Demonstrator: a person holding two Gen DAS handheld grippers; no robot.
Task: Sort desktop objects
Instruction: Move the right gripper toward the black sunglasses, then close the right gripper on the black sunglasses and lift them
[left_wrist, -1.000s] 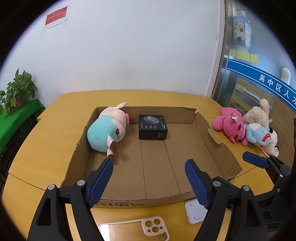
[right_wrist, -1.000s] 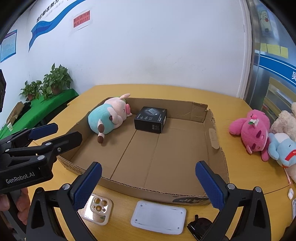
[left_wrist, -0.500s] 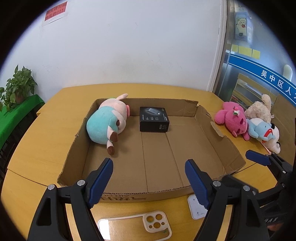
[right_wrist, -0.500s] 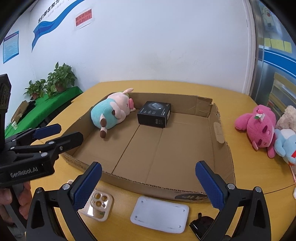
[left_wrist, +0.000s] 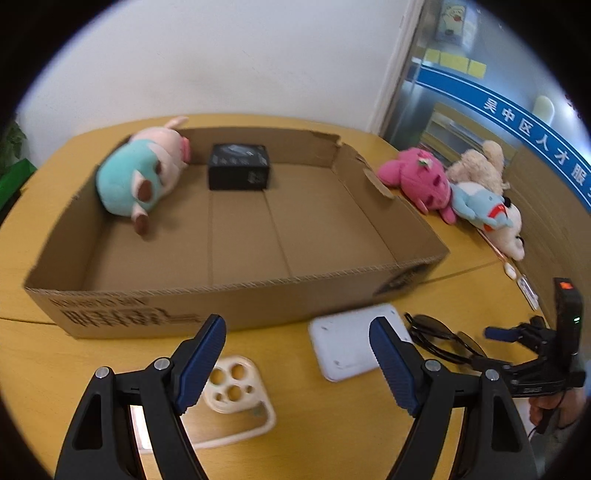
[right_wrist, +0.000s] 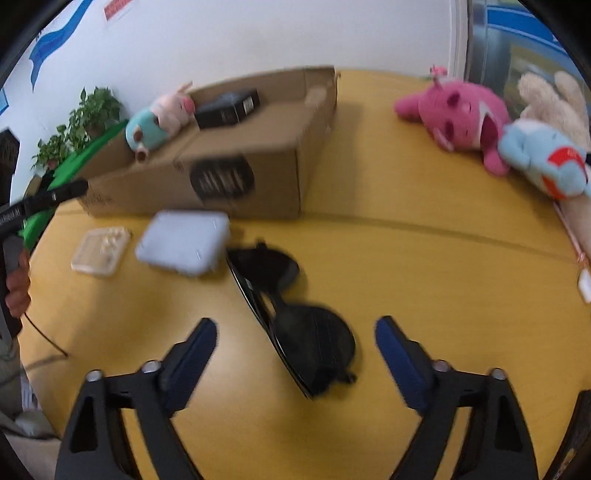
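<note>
Black sunglasses (right_wrist: 295, 325) lie folded on the yellow table, between the fingers of my right gripper (right_wrist: 295, 328). Its jaws are closing and the pads stand clear of the frame on both sides. My left gripper (left_wrist: 297, 332) is open and empty, hovering above the table. A cream phone case (left_wrist: 229, 402) sits under its left finger, and a white flat pad (left_wrist: 354, 339) lies by its right finger. Behind them stands the shallow cardboard box (left_wrist: 258, 299), which holds a teal and pink pig plush (left_wrist: 140, 177) and a small black box (left_wrist: 238, 171).
Pink (left_wrist: 421, 181), blue (left_wrist: 480, 206) and beige (left_wrist: 480, 166) plush toys lie in a heap right of the box, near the table's edge. A small white item (right_wrist: 585, 284) lies at the far right. Potted plants (right_wrist: 81, 129) stand on a green surface to the left.
My right gripper swung right and down, from the box front to over the sunglasses, and its jaws narrowed. My left gripper dropped and tilted down towards the phone case and white pad.
</note>
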